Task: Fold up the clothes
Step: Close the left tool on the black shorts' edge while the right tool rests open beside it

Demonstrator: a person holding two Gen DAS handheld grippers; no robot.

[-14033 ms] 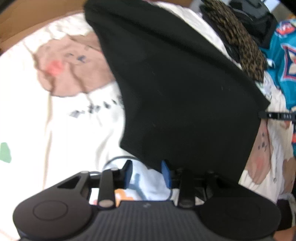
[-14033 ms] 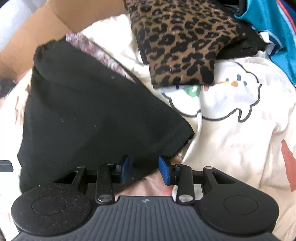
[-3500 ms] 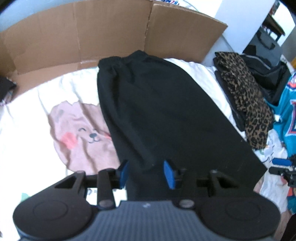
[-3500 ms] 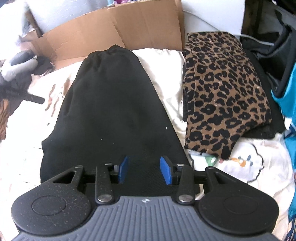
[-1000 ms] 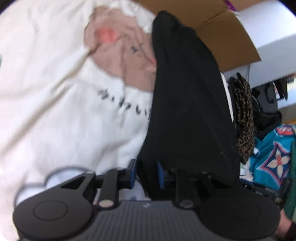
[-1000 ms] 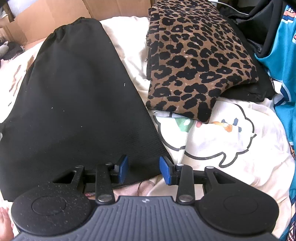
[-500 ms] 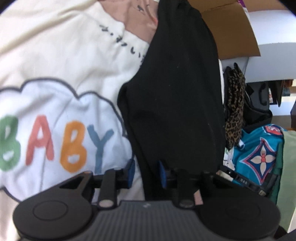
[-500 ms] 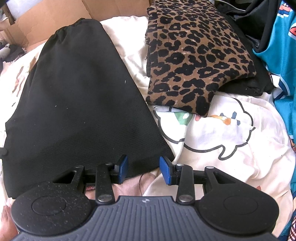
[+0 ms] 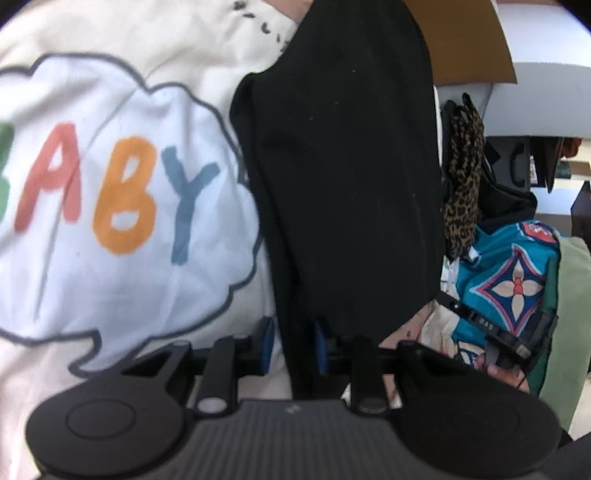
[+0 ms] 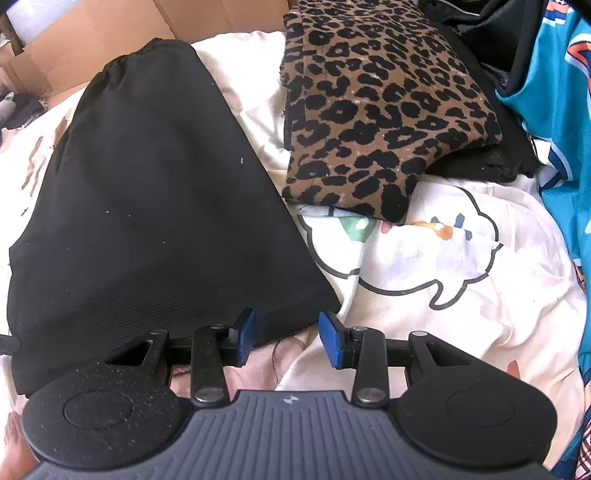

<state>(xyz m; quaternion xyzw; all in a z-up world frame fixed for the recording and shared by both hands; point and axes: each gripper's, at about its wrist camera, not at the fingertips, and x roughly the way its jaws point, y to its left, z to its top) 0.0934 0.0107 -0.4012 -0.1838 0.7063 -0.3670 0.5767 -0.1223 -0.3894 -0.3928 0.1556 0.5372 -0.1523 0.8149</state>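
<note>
Counts: 2 handheld grippers, the left gripper [image 9: 291,347] and the right gripper [image 10: 287,338]. 1 black garment [image 10: 155,192] spread flat. 1 folded leopard-print garment [image 10: 380,110], on top of 1 other dark folded item [image 10: 476,162]. 1 teal patterned garment [image 10: 561,122]. 1 green fabric piece [image 9: 569,314] at far right of left view. 1 cream sheet [image 10: 424,266] w/ cartoon clouds, 2 clouds visible: 1 reading "BABY" [image 9: 122,199], 1 w/ small colored shapes [image 10: 406,251]. 1 cardboard panel [image 10: 110,29] at back.

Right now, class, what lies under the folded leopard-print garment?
The leopard-print garment rests on a black garment, whose edge shows at its near right side, and on the cream printed bedsheet. How far that black garment reaches beneath is covered.
</note>
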